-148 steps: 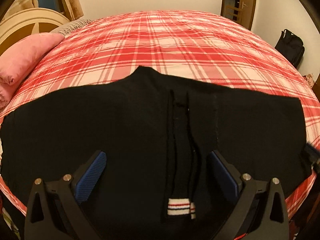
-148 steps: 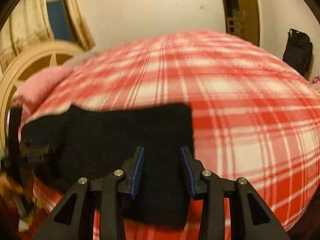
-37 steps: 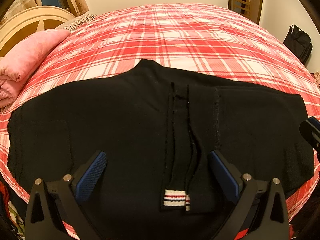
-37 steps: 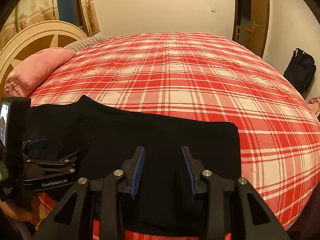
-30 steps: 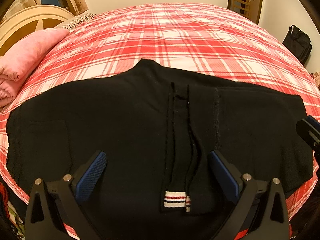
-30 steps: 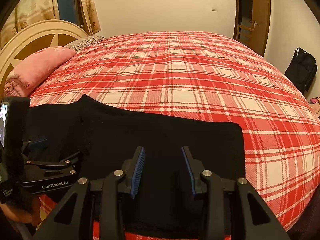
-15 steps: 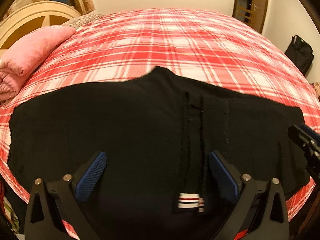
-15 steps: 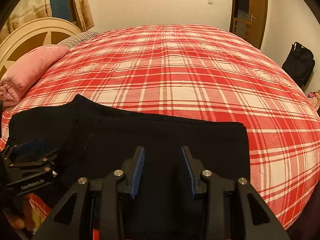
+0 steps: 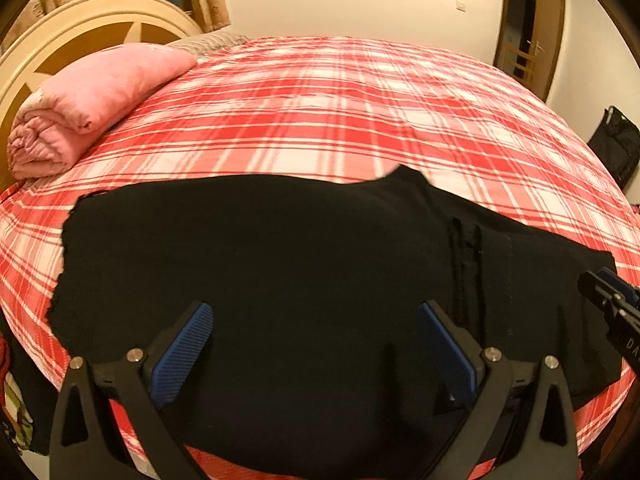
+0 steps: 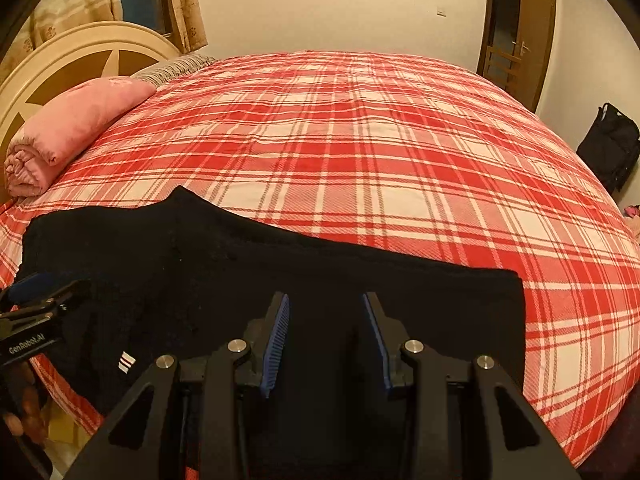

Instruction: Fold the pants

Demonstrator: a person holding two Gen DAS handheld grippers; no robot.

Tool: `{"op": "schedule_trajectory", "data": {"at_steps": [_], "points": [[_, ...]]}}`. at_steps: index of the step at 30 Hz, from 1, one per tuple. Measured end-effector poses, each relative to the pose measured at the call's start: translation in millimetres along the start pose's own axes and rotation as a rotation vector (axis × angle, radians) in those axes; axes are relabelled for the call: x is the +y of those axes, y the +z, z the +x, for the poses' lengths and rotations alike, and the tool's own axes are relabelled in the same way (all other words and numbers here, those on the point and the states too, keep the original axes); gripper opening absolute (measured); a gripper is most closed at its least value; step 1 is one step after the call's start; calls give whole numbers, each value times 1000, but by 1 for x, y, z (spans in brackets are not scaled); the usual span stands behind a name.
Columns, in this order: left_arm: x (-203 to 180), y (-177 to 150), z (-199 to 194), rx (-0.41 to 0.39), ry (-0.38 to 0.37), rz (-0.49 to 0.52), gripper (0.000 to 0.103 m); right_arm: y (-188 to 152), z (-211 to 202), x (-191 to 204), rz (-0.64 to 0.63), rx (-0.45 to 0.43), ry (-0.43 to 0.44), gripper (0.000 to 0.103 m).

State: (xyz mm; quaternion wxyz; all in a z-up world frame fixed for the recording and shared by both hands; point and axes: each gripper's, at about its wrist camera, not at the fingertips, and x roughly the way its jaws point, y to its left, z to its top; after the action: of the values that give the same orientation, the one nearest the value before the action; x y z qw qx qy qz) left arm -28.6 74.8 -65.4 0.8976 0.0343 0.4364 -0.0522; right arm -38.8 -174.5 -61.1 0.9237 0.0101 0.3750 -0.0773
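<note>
The left gripper [image 9: 314, 350] has slid toward the pants' [image 9: 300, 264] left end. One black pair lies flat along the bed's [image 10: 360, 152] near edge. Both grippers' jaws released; right gripper [image 10: 325, 340] above it.

Warm, dim indoor light with strong fisheye bending in both wrist views.
An orange-yellow cast tints the wall [image 10: 340, 4] and bed [image 10: 380, 152]. The pants [image 9: 300, 272] read as a near-featureless black mass, detail lost in shadow. The left view is softly motion-blurred, most at 12 o'clock; the right view is sharper. Dark vignette arcs cut the corners at 2 and 10 o'clock.
</note>
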Motion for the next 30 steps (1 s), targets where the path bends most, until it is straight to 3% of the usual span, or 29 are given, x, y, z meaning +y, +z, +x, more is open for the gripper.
{"op": "schedule_trajectory", "data": {"at_steps": [13, 18, 20, 22, 26, 28, 30], "points": [[82, -14, -6, -18, 110, -163, 103, 0, 16, 12, -12, 0, 72, 39], [102, -18, -13, -46, 144, -180, 103, -17, 27, 50, -107, 19, 135, 39], [113, -20, -17, -63, 155, -195, 103, -27, 25, 68, -170, -19, 92, 39], [129, -23, -22, -75, 180, -227, 103, -33, 23, 81, -203, -30, 114, 39], [163, -30, -28, -83, 258, -306, 103, -38, 20, 94, -258, -58, 67, 39], [183, -36, -30, -81, 291, -360, 103, -37, 16, 94, -246, -33, 118, 39], [201, -42, -32, -82, 299, -417, 103, -35, 7, 88, -198, -14, 240, 39]]}}
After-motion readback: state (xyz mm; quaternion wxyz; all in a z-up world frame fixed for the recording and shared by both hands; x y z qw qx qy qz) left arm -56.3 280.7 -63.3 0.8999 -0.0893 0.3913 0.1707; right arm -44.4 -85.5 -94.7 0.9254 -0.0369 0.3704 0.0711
